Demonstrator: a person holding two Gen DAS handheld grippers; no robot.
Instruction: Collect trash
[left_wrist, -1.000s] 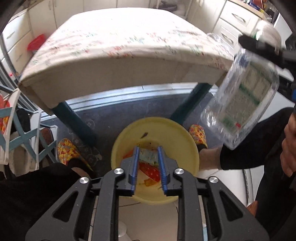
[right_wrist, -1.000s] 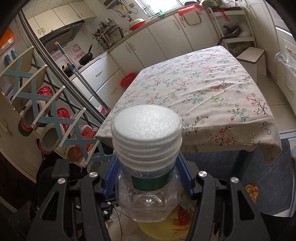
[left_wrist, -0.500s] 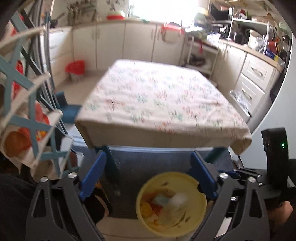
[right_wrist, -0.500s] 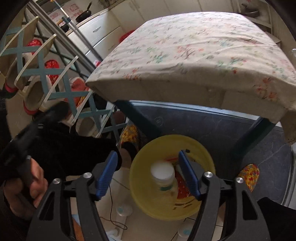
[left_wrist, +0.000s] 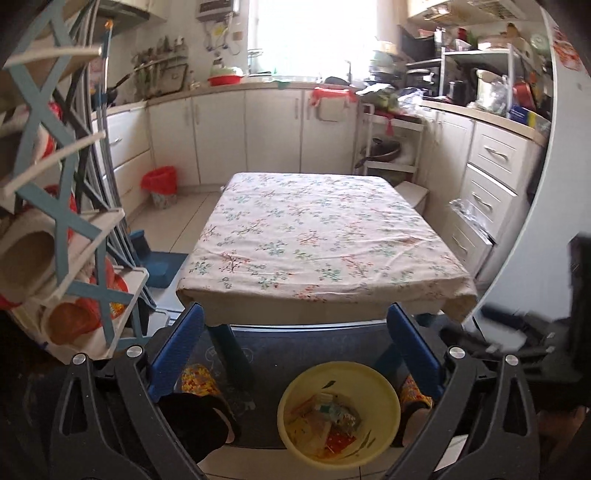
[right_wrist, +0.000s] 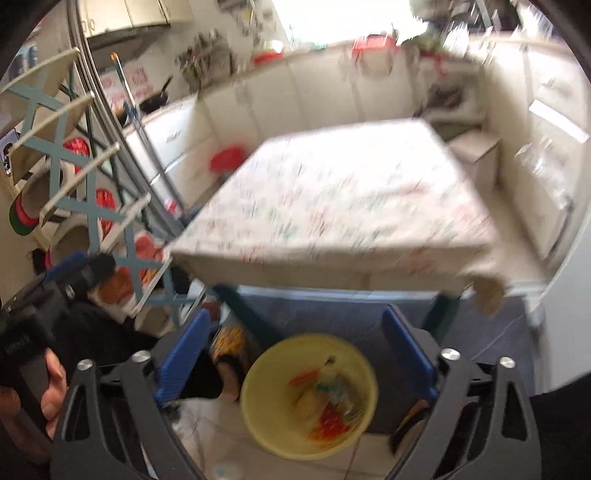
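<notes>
Both grippers, left (left_wrist: 293, 354) and right (right_wrist: 293, 356), hang with jaws wide and empty above the bin (left_wrist: 384, 387), where the trash (left_wrist: 325, 415) lies. Collection seems finished; the surface (left_wrist: 317, 236) looks bare, though the right view is blurred.

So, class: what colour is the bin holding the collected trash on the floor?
Yellow. The bin shows most sharply in the left wrist view, below the table edge.
</notes>
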